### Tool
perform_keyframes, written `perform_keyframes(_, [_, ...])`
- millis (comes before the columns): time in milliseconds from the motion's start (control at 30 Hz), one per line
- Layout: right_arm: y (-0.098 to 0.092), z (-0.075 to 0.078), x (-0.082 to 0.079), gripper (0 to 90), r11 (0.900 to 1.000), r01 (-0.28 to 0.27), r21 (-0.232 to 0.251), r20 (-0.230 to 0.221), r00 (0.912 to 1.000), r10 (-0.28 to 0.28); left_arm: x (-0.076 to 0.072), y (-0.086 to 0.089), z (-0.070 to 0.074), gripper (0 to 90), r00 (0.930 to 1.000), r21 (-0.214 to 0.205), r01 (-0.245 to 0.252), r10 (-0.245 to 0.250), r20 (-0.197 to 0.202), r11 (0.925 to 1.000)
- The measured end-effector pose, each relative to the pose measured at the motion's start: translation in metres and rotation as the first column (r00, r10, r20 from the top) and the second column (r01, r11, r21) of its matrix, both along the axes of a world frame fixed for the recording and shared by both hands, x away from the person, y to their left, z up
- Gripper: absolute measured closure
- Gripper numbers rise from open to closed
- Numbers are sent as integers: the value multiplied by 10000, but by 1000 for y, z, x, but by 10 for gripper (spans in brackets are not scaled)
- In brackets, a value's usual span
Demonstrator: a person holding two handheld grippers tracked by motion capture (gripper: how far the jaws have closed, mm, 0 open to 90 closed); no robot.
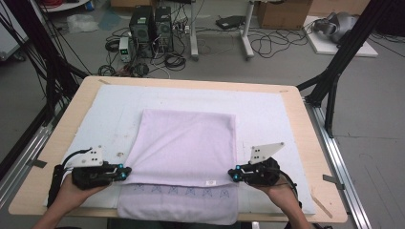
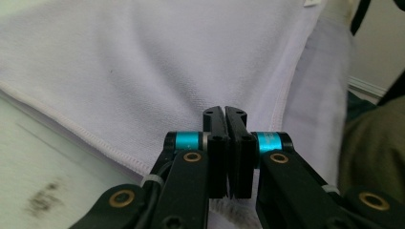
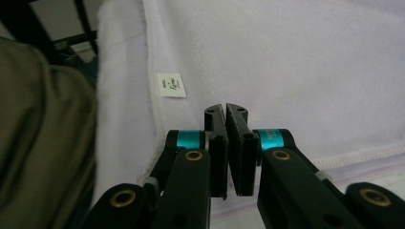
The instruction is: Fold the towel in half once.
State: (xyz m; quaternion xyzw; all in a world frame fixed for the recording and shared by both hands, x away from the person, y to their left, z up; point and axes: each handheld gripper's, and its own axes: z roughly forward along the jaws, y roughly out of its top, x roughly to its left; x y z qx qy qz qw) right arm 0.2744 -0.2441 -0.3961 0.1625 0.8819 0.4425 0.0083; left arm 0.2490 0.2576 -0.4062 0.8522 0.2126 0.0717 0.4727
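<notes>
A lavender towel (image 1: 186, 143) lies folded on the white mat (image 1: 267, 109), and its lower layer with a stitched pattern (image 1: 176, 202) sticks out at the near edge. My left gripper (image 1: 125, 172) is at the top layer's near left corner. Its jaws (image 2: 224, 109) stand pressed together, with fuzzy towel fabric (image 2: 143, 62) under them. My right gripper (image 1: 232, 174) is at the near right corner, jaws (image 3: 225, 107) likewise closed over the towel's hem (image 3: 296, 62). A small white label (image 3: 171, 85) sits just left of the right jaws.
The mat covers a wooden table (image 1: 305, 143) with a dark stain (image 1: 119, 155) left of the towel. Black frame legs, computers and cables stand on the floor beyond the far edge. A person's olive trouser leg (image 3: 43, 143) is close to the near edge.
</notes>
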Motion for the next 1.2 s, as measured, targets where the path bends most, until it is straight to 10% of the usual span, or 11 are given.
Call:
perform_keyframes(233, [-2, -6, 18, 672, 9980, 615, 161, -215, 9979, -612, 20, -6, -8, 659, 9985, 523, -552, 549, 76, 9971])
perform_keyframes(567, [-12, -8, 100, 519, 9628, 2655, -496, -435, 9625, -2676, 106, -15, -11, 620, 9723, 65, -2328, 2328, -188, 9725])
perform_keyframes(967, [-19, -13, 181, 405, 9046, 4140, -1010, 68, 9096, -4155, 204, -17, -12, 633, 9141, 575, -3972, 4004, -644, 9159])
perform_keyframes(1067, [-19, -27, 189, 383, 9000, 4181, -1232, -283, 9051, -4243, 214, -21, -20, 566, 9142, 433, -3914, 3938, -953, 9192])
perform_keyframes(1200, [-14, -43, 195, 366, 9048, 4074, -1240, -621, 9068, -4169, 221, -26, -32, 483, 8884, 848, -4401, 4472, -1033, 8939])
